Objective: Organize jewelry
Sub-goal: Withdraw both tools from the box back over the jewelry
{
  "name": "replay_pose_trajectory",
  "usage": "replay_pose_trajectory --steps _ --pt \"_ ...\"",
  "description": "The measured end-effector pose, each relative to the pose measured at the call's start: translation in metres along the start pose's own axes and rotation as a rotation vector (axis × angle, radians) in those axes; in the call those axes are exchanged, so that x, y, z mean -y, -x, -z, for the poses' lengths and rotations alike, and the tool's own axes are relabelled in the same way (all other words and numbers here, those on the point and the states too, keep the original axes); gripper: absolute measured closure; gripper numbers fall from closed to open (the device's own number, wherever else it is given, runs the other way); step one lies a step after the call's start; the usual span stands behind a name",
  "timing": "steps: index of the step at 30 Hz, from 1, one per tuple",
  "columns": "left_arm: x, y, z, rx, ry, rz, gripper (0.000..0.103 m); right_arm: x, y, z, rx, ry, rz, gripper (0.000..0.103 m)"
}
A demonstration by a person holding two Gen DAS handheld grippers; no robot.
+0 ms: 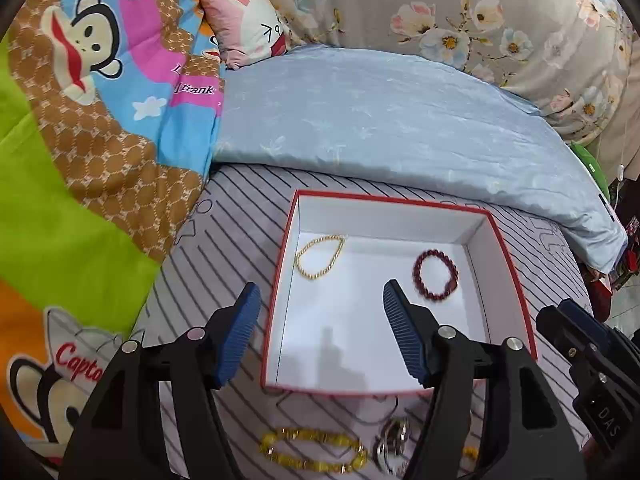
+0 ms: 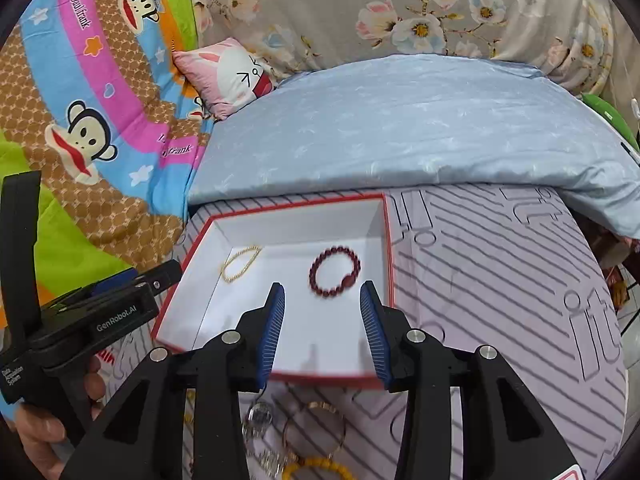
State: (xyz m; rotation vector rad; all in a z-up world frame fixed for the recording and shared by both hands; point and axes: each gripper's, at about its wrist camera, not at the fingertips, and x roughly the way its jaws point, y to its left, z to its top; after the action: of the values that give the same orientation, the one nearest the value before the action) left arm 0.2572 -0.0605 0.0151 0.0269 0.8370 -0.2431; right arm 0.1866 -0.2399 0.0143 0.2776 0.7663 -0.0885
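Nearest our lenses, both pairs of blue-padded fingers stand apart with nothing between them: our left gripper (image 1: pixel 320 328) is spread wide, 1 pad over the striped bedsheet (image 2: pixel 500 280) and the other over the box floor, while our right gripper (image 2: pixel 322 328) is parted more narrowly above the box's near edge. Just below them on the sheet, outside the box, lie a yellow bead bracelet (image 1: pixel 312 450), a silvery clasp piece (image 1: pixel 394 440), a thin gold bangle (image 2: pixel 316 426) and part of another yellow bracelet (image 2: pixel 316 468). We see the red-rimmed box (image 1: pixel 516 280) with its white inside resting on the sheet, holding 2 pieces: a gold chain bracelet (image 1: pixel 320 256) in its far left corner and a dark red bead bracelet (image 1: pixel 436 274) toward its far right side, well apart from each other. Beyond the box's far edge a pale blue quilt (image 1: pixel 400 120) is bunched up.
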Motion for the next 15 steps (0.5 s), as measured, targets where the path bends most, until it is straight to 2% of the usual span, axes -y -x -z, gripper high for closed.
replay_pose_trajectory --steps 4,8,15 --pt "-0.005 0.023 0.025 0.002 -0.002 -0.007 0.040 -0.001 0.020 0.022 -0.011 -0.008 -0.009 0.064" --pt "-0.013 0.037 0.047 -0.018 0.017 0.004 0.040 -0.001 0.037 0.044 -0.019 0.001 0.018 0.064" --pt "-0.022 0.050 0.082 -0.059 0.037 -0.001 0.040 0.005 0.047 0.079 -0.063 -0.005 0.042 0.064"
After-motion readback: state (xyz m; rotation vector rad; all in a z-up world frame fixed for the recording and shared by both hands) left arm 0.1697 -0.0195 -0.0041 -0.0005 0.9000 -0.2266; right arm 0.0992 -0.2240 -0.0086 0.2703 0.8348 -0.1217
